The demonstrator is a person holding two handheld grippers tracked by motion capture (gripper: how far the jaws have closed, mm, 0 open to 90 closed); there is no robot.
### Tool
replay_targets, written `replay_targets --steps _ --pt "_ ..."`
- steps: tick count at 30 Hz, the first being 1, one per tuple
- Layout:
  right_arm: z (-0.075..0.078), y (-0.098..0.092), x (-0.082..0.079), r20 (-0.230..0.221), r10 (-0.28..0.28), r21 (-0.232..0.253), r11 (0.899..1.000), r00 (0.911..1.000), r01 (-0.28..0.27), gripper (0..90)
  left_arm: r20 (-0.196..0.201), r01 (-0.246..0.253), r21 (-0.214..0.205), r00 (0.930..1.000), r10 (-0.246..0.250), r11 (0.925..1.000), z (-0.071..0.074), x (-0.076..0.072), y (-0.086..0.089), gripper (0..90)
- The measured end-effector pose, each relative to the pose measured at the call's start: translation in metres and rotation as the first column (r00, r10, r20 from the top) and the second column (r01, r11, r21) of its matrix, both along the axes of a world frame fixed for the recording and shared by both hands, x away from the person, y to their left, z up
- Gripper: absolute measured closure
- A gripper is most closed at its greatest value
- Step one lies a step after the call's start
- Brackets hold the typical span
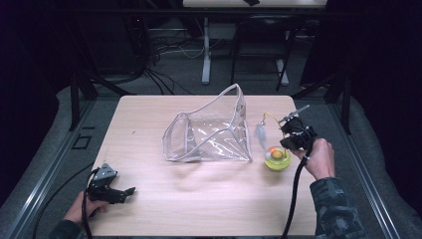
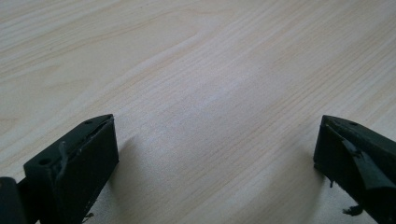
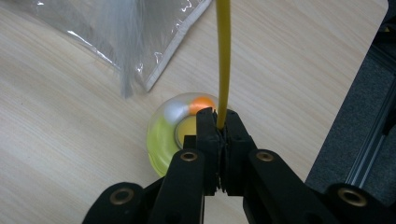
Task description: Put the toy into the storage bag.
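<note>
Dark room, cables all over the floor behind, and a pale wooden table (image 1: pixel 149 209) under the high camera. On it sits a clear plastic pouch (image 1: pixel 209 132) with a grey trim, mouth gaping up toward the far side.

My right gripper (image 1: pixel 287 130) has its jaws pinched together on a thin yellow wand (image 3: pixel 223 60); the stem runs straight up out of the pads in the right gripper view. Something pale and feathery (image 1: pixel 261 135) dangles from the wand's far end, just beside the pouch's right edge. Directly under the jaws is a little yellow-green toy (image 1: pixel 276 158) with an orange ball in it, sitting on the table near the pouch.

Left gripper (image 1: pixel 119 193) is parked at the near left corner, jaws wide apart over bare wood, holding nothing.

What worries me: that stem is skinny and springy, so it could twist or slip in the pads. The dangling end might also snag on the pouch trim and drag the floppy pouch around, since nothing is steadying it.
</note>
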State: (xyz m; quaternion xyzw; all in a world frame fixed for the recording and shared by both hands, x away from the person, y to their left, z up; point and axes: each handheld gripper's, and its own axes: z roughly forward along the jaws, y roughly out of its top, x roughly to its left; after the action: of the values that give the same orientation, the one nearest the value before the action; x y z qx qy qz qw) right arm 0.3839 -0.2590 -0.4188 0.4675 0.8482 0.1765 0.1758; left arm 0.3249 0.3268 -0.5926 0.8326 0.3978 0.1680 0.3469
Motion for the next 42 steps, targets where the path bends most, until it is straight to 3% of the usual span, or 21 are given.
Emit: replay_targets --steps 14,42 --pt "0.009 0.005 0.016 0.008 -0.023 -0.006 1.000 0.9997 0.023 87.9 0.001 -0.001 -0.002 1.0000 0.001 1.0000 0.000 0.000 0.000 0.0" --pt "0.046 0.012 0.035 0.043 -0.042 0.009 0.999 0.9982 0.042 87.8 0.002 -0.001 -0.002 1.0000 0.001 1.0000 0.000 0.000 0.000 0.0"
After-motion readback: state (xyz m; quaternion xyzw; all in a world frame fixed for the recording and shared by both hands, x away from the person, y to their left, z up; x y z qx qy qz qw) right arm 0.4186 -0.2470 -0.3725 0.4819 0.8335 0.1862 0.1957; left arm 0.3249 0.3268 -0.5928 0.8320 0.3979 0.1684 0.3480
